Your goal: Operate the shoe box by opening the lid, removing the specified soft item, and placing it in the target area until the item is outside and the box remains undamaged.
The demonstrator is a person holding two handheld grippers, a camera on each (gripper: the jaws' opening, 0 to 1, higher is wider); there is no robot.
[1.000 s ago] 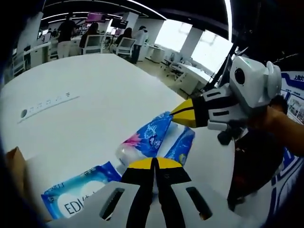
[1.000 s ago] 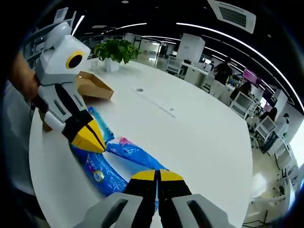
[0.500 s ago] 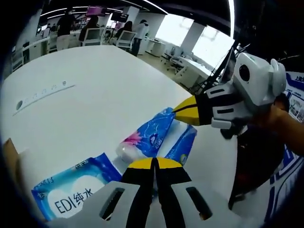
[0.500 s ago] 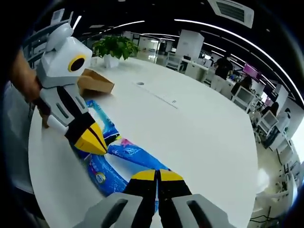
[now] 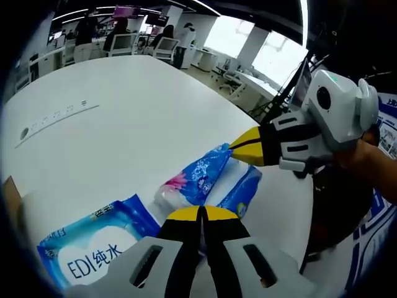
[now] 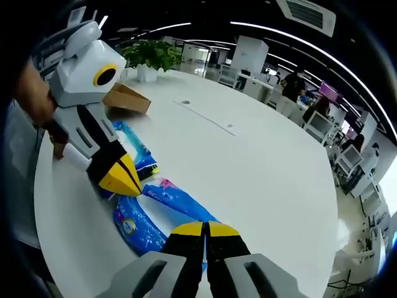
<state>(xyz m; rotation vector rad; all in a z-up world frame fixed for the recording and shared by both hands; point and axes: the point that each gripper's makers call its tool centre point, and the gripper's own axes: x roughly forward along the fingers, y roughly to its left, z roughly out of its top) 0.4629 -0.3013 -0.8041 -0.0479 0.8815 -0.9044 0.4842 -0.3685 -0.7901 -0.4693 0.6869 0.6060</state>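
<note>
A large white round desk (image 5: 124, 118) is carrying everything. A brown cardboard shoe box (image 6: 127, 99) is sitting open near the desk's far edge in the right gripper view, beside a potted green plant (image 6: 152, 56). A flat blue-and-white wet-wipe pack (image 5: 93, 254) is lying just beside a blue patterned soft tissue packet (image 5: 201, 180), which is resting on the desk outside the box, between the two grippers. The left gripper (image 5: 200, 214) is pinching that packet's near end, its yellow-tipped fingers (image 5: 183, 214) pressed together. The right gripper (image 6: 205, 228) is gripping the packet's opposite end, fingers likewise closed on it.
</note>
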